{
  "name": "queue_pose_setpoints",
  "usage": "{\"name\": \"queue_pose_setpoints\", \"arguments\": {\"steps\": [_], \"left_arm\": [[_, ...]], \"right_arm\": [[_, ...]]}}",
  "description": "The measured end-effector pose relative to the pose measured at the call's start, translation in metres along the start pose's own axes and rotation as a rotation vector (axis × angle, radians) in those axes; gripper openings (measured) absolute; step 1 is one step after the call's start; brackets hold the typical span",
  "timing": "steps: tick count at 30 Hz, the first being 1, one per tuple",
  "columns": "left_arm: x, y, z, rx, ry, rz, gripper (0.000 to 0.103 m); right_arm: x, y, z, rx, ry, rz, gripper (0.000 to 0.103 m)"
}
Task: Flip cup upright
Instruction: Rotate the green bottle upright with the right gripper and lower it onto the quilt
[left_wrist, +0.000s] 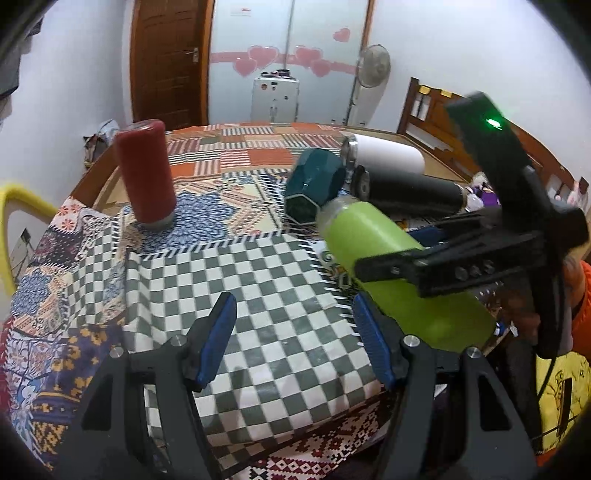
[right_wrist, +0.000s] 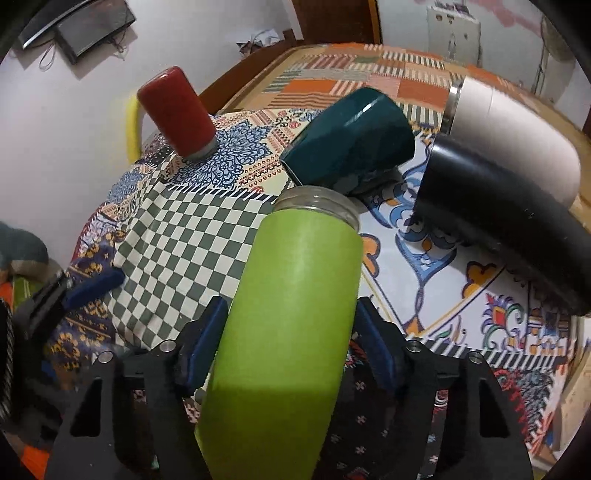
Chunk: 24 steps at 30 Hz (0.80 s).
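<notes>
Left tool (left_wrist: 293, 332): spread wide, empty, above checkered cloth (left_wrist: 258, 288).
Right of it: right tool (right_wrist: 291, 339) clamps lime-green cylindrical metal cup (right_wrist: 295, 314), tilted, mouth away from tool.
Ahead: dark-teal faceted cup (right_wrist: 351, 136), black tumbler (right_wrist: 498, 221).
Risk: smooth wall slipping between pads; swing striking teal cup.
No legible writing.

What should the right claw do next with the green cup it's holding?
Probably rotate the wrist to swing the open mouth upward. The right claw grips the green cup lying sideways, its rim toward the teal cup, above the checkered cloth.
</notes>
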<state>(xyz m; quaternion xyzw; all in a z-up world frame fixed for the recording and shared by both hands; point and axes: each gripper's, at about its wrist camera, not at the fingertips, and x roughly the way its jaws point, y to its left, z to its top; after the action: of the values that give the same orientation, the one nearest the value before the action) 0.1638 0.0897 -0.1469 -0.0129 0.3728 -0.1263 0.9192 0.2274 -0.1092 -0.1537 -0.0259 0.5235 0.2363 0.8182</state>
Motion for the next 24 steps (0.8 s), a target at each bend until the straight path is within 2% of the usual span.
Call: {"name": "queue_pose_setpoints", "arguments": {"steps": [8,13,19,24], "left_arm": [[-0.003,0.002,0.003,-0.009,-0.009,0.023,0.065],[-0.009,-0.004,0.009,0.004,-0.035,0.031,0.065],[-0.021,-0.01,0.014,-0.003,-0.082,0.03,0.065],[-0.03,-0.018,0.019,0.018,-0.134,0.068,0.066]], "right_arm": [[-0.023,0.009,-0.003,-0.063,-0.074,-0.009,0.063],[-0.044,0.015,-0.005,-0.094,-0.155,-0.03,0.063],[-0.07,0.019,-0.007,-0.111,-0.305,-0.082,0.062],[-0.076,0.019,-0.003,-0.115,-0.362,-0.096,0.061]]}}
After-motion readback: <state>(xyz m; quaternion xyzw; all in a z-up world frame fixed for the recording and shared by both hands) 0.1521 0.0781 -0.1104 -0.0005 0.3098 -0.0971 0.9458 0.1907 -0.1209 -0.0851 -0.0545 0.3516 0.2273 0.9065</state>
